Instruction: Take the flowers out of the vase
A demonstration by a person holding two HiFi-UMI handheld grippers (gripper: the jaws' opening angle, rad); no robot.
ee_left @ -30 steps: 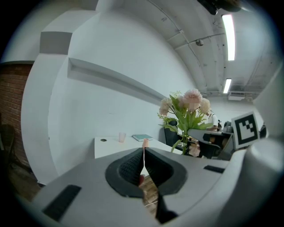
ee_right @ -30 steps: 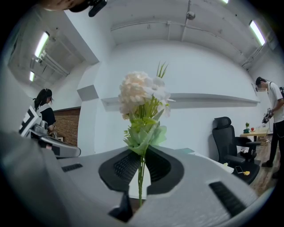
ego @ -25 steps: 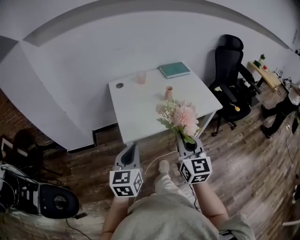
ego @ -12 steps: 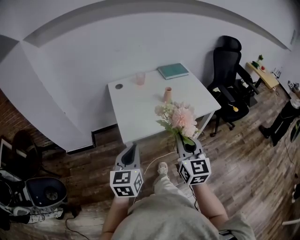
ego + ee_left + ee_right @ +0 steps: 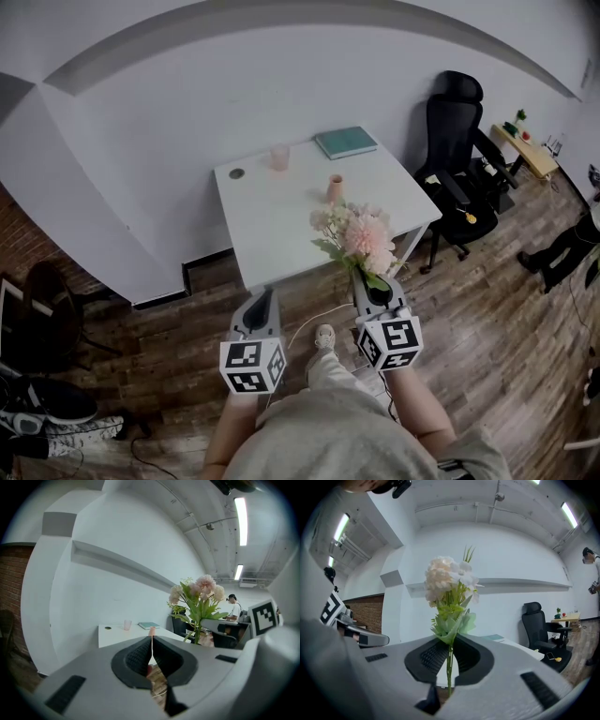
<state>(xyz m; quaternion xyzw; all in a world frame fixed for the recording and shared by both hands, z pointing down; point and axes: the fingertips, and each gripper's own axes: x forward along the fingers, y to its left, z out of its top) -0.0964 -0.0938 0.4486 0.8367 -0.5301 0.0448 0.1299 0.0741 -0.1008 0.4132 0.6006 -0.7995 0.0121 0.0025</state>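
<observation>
White-walled room, wood floor: flowers (image 5: 356, 236) are already out of the vase (image 5: 336, 188).
Flowers are held upright, their green stems clamped between the jaws of the right gripper (image 5: 366, 276), in the air over the near edge of the white table (image 5: 272, 225) and apart from the vase standing on it. Left gripper (image 5: 271, 292) is carried alongside, jaws pressed together on nothing. Cup (image 5: 280, 156) and green book (image 5: 348, 141) are noted at the table's far side.
</observation>
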